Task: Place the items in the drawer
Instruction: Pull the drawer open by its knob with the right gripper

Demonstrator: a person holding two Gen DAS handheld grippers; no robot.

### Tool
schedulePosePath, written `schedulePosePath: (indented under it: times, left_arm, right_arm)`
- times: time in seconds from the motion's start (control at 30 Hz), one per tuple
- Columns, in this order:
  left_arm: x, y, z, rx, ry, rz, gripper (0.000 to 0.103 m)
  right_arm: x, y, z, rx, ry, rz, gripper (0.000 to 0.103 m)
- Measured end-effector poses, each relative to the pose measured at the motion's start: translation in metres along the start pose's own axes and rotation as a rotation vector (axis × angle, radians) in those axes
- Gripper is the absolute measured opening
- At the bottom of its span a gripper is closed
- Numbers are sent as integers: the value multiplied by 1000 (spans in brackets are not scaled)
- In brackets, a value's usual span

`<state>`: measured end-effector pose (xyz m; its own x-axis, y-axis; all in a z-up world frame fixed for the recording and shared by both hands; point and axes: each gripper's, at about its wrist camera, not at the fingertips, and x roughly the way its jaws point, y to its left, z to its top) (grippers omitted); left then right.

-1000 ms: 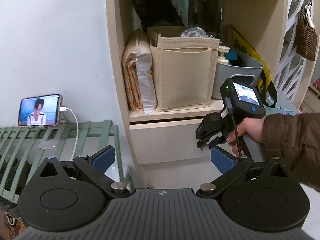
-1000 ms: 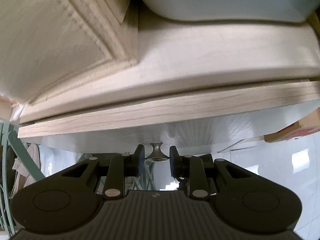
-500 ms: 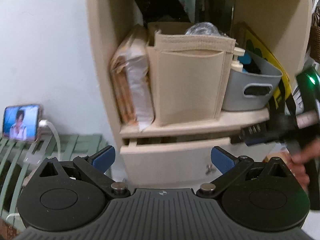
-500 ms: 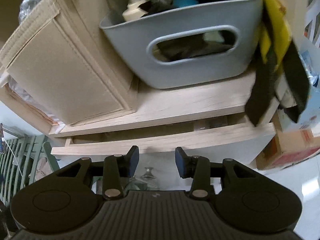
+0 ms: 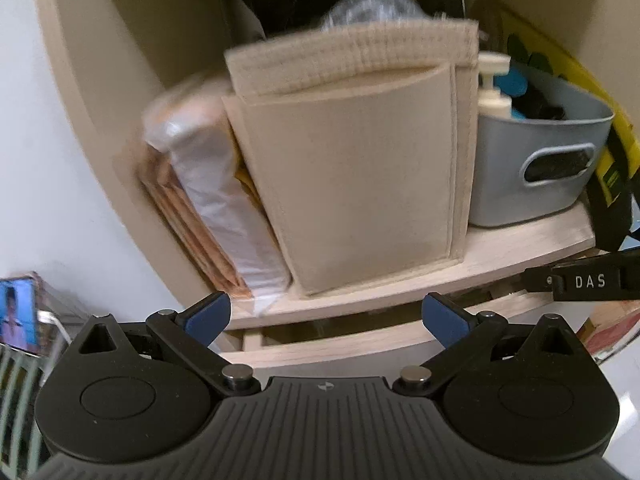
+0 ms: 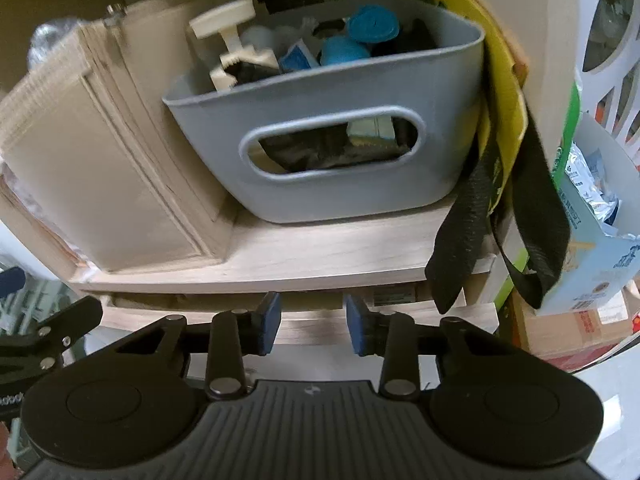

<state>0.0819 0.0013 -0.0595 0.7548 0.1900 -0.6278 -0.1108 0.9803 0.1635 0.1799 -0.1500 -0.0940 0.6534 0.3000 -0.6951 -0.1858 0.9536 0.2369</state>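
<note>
The wooden drawer (image 5: pixel 340 346) under the shelf stands pulled out a little, a dark gap above its front. My left gripper (image 5: pixel 326 316) hangs open and wide in front of that gap, below a beige felt bin (image 5: pixel 360 168). Nothing is between its fingers. My right gripper (image 6: pixel 314 322) is just before the drawer's top edge (image 6: pixel 460 314), below a grey plastic basket (image 6: pixel 332 152). Its jaws are closing, with nothing between them. The right gripper's side (image 5: pixel 588 280) also shows at the right edge of the left wrist view. The drawer's knob is hidden.
A stack of wrapped packets (image 5: pixel 200 200) leans left of the felt bin. The basket holds a pump bottle (image 6: pixel 232 52) and blue caps. A yellow bag with black straps (image 6: pixel 500 208) hangs over the shelf's right end. Boxes (image 6: pixel 580 248) stand further right.
My right gripper has let go of the drawer knob and risen, so the basket now fills its view. The drawer has come out a little. My left gripper has moved closer to the shelf.
</note>
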Motion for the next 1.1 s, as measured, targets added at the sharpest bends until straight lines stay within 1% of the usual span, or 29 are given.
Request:
schedulePosePath:
  times: [0.13,0.3,0.43,0.5,0.63,0.73,0.83,0.9,1.0,1.1]
  left_arm:
    - [20,4,1,-55,71,-31,103]
    - [41,12,-5,-114,151,-52,103]
    - [39,13,-11,-94,135,-35,103]
    - [35,14,-12,-89,120,-40,103]
    - [34,15,-11,-90,102,-42,103]
    - [47,12,-9,-76,138,-45,103]
    - [58,8,-7,-71,156,-46,103]
    - [60,8,-6,-86,159,-54,103]
    - [65,12,-4,-136,194,-111,103]
    - [63,12,-5,-126,192,-113,103]
  right_arm:
    - [12,4,-1,-33,-6,-19,41]
    - [23,17,-8,-116,-19,-54,42]
    - [24,27,-18,-208,-42,-94,42]
    - [21,28,-22,-210,-40,-85,46]
    - [19,29,-26,-227,-38,-75,47]
    - [12,15,-18,-172,-36,-46,46]
    - [12,11,-13,-173,-36,-107,46]
    - [16,11,-11,-159,-27,-110,46]
    - [21,13,-8,-170,-10,-122,46]
    - [28,13,-6,-161,8,-131,46]
